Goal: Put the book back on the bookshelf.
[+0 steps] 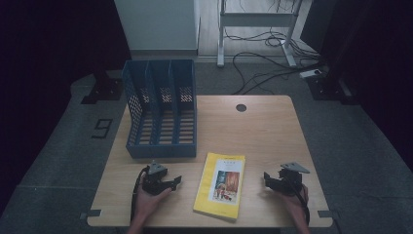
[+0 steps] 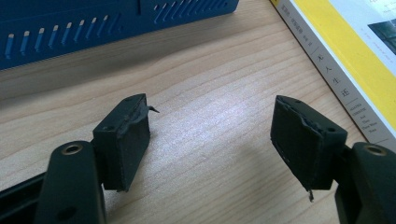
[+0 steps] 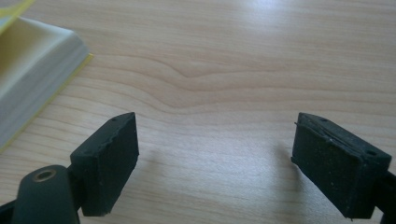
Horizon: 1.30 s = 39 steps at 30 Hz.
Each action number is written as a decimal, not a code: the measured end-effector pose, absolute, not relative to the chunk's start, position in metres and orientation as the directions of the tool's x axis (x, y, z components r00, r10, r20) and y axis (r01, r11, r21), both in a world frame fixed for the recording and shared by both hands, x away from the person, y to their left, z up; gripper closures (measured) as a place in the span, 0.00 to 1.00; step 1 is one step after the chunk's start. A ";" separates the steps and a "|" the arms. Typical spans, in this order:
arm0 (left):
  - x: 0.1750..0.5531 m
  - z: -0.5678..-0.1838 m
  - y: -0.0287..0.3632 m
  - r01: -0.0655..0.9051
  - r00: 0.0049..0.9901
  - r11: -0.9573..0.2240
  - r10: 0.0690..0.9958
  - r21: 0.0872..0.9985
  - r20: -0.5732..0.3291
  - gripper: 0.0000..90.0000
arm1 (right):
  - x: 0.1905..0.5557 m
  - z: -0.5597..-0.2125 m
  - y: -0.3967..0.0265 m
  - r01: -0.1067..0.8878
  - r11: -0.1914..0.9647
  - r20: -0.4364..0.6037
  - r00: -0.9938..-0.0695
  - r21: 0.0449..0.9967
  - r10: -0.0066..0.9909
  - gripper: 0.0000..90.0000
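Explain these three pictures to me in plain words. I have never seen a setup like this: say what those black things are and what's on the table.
A person sits at a wooden table, holding a hand tool with two black jaws in each hand: the left gripper and the right gripper. One picture looks down from above; the other two come from cameras riding on each gripper, looking along its jaws. Both grippers are open and hold nothing. Between them a yellow book lies flat. Behind the left gripper stands a blue file rack with three slots.
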<state>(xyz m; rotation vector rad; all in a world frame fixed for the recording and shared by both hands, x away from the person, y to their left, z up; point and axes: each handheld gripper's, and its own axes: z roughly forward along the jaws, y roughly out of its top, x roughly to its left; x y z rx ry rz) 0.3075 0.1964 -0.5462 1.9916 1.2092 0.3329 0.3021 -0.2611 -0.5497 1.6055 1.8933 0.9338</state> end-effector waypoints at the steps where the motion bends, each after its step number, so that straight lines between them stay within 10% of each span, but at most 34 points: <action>1: 0.307 -0.546 0.196 0.640 0.515 -0.255 0.843 0.725 -0.159 0.31 | 0.302 -0.549 -0.260 0.644 0.073 0.071 -0.194 0.761 0.978 0.15; 39: 0.293 -0.529 0.162 0.607 0.575 -0.227 0.788 0.762 -0.223 0.33 | 0.288 -0.521 -0.195 0.552 0.150 0.065 -0.351 0.820 0.934 0.20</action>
